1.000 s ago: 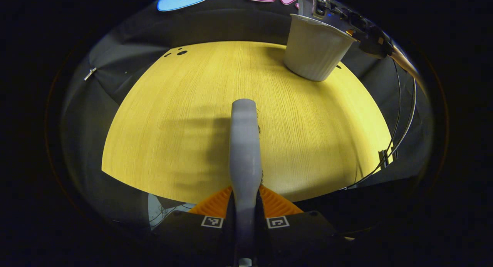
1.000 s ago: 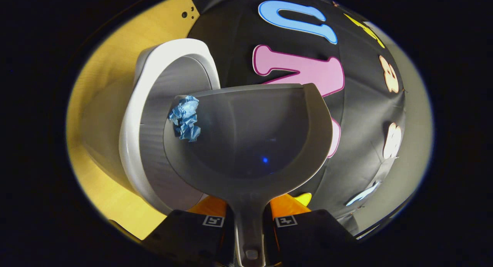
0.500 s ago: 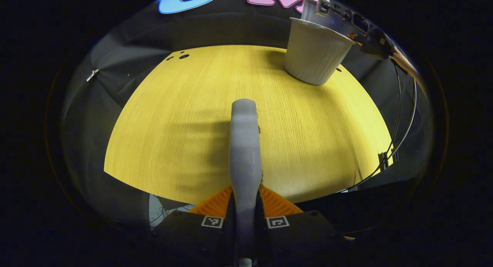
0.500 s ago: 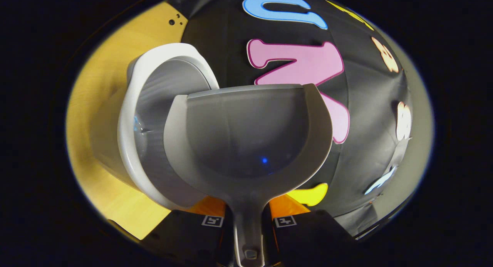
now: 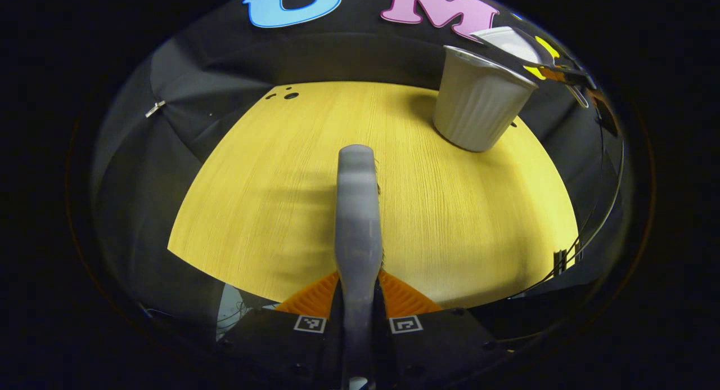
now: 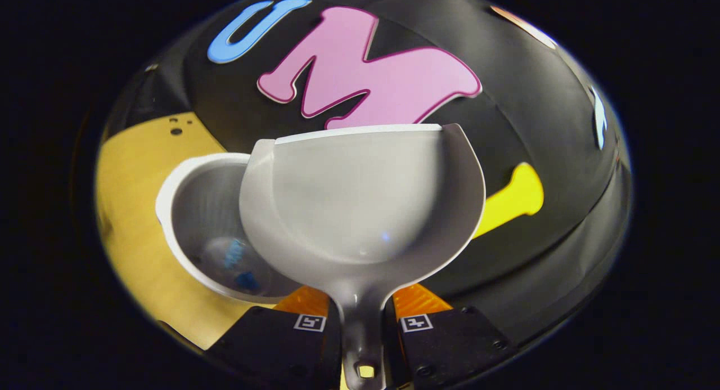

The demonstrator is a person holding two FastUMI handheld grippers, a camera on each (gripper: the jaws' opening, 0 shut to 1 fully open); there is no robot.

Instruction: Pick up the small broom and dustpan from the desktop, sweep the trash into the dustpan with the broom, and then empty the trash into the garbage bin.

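My left gripper (image 5: 358, 291) is shut on the small grey broom (image 5: 356, 210), which points forward above the yellow desktop (image 5: 270, 198). The white ribbed garbage bin (image 5: 478, 108) stands at the desk's far right. My right gripper (image 6: 361, 308) is shut on the handle of the grey dustpan (image 6: 360, 198), held level beside and above the garbage bin (image 6: 191, 210). Blue crumpled trash (image 6: 236, 260) lies at the bin's bottom. The pan's scoop holds nothing. The dustpan (image 5: 506, 38) and the other gripper (image 5: 568, 75) hover above the bin's rim in the left gripper view.
Small dark holes (image 5: 286, 94) mark the desk's far left corner. Cables (image 5: 596, 221) hang past the desk's right edge. The black cloth wall closes the back and sides.
The blue trash slid off the dustpan into the bin. The dustpan then swung back from its tilt to level, with the bin now lower left. The broom hand drifted back slightly.
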